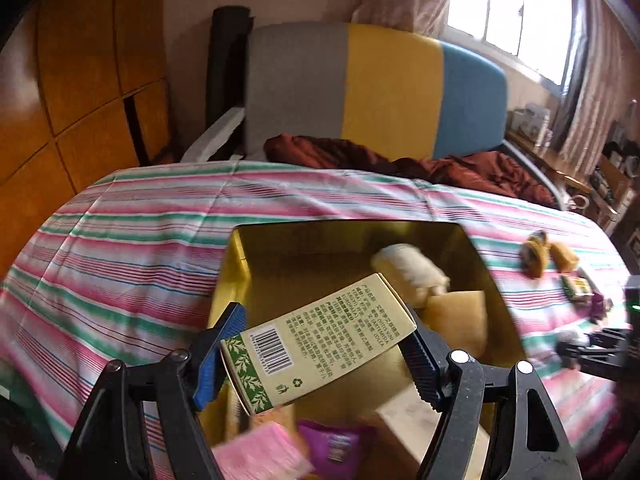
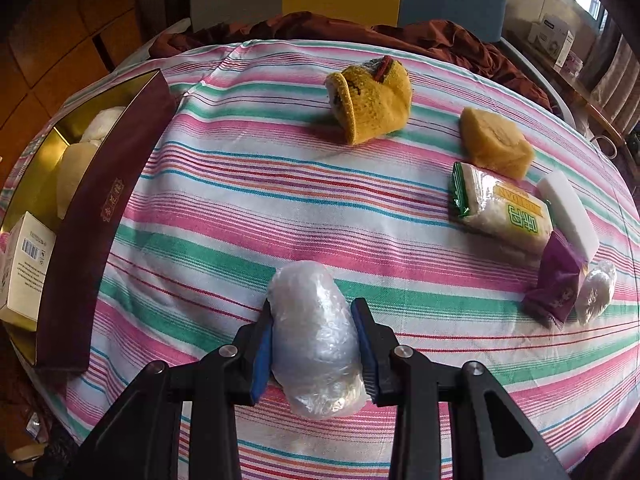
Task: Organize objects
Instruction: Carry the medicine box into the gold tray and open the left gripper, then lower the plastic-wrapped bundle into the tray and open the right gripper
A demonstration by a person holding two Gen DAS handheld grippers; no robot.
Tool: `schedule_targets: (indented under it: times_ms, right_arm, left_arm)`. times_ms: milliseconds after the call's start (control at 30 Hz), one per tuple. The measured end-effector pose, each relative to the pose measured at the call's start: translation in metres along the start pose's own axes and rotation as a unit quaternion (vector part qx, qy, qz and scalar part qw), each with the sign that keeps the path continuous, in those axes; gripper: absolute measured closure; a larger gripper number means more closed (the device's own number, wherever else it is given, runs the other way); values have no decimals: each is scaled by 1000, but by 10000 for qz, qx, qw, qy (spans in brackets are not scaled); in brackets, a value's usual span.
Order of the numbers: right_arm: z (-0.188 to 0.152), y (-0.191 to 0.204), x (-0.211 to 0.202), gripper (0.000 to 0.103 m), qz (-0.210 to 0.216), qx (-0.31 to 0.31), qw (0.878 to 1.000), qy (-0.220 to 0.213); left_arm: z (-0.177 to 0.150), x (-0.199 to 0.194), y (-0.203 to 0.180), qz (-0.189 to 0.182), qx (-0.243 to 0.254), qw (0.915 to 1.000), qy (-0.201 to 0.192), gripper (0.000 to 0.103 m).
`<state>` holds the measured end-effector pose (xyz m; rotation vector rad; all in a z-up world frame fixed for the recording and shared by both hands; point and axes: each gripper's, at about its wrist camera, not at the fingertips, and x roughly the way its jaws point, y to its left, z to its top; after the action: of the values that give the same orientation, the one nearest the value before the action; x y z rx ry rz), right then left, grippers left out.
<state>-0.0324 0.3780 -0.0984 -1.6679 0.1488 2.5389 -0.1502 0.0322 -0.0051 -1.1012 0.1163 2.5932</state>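
Two light things gripped over the bed
Left hand-held gripper (image 1: 320, 354) clamps a stiff carton (image 1: 320, 340) across its sides; right hand-held gripper (image 2: 314, 344) squeezes a soft, slippery plastic-wrapped bundle (image 2: 314, 336) mid-body

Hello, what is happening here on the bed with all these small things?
A person is sorting small items into a gold-lined box on a striped bedsheet. The left tongs hold a cream carton with a barcode above the open box. The right tongs grip a clear plastic-wrapped bundle over the sheet. A yellow sock, a snack packet and a purple pouch lie unsorted on the sheet.
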Motion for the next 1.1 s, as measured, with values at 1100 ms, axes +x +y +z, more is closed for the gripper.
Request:
schedule_targets:
  times_ms: [1100]
  right_arm:
    - [6, 11, -1, 67, -167, 260, 9995, -29]
  left_arm:
    - [-6, 48, 31, 159, -314, 9982, 494, 23]
